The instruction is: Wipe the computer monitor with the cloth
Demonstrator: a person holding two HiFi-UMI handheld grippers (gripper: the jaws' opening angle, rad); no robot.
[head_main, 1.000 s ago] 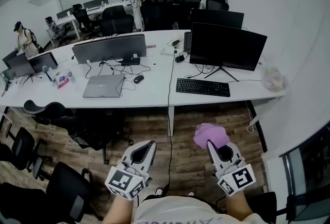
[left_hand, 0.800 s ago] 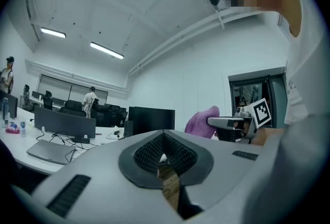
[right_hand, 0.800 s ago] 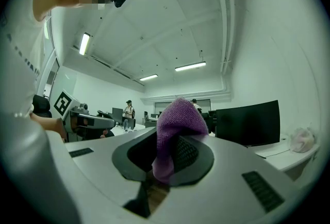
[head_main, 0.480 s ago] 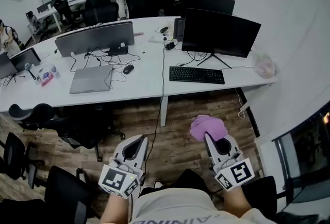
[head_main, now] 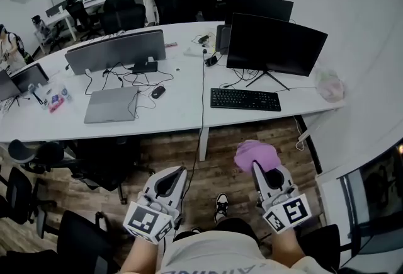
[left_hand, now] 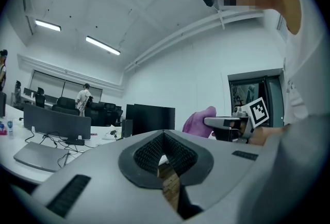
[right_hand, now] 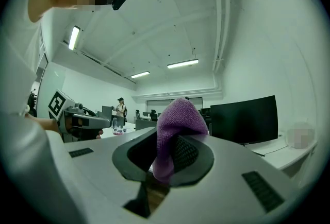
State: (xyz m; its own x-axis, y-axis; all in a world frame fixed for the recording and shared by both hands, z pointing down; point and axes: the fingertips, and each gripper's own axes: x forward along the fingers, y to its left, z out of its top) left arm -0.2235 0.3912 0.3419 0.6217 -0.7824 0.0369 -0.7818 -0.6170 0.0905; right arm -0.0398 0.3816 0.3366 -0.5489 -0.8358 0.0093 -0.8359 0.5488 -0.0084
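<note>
A dark computer monitor (head_main: 276, 46) stands on the white desk (head_main: 182, 112) at the right, well ahead of both grippers; it also shows as the monitor (right_hand: 243, 120) in the right gripper view. My right gripper (head_main: 260, 169) is shut on a purple cloth (head_main: 256, 156), which bulges up between the jaws as the cloth (right_hand: 178, 127). My left gripper (head_main: 171, 179) hangs low over the wooden floor, jaws shut with nothing in them. From the left gripper view the monitor (left_hand: 150, 119) and the cloth (left_hand: 198, 121) are in sight.
A black keyboard (head_main: 245, 99) lies before the monitor. A laptop (head_main: 111, 104), a mouse (head_main: 158, 92), cables and a second monitor (head_main: 113, 52) sit further left. Office chairs (head_main: 38, 159) stand at the left. A plastic bag (head_main: 330, 86) rests at the desk's right end. People stand far behind.
The view has shifted a little, so the desk and monitor sit slightly lower and nearer in the frame. A shoe now shows on the floor between the grippers. Both grippers keep their hold.
</note>
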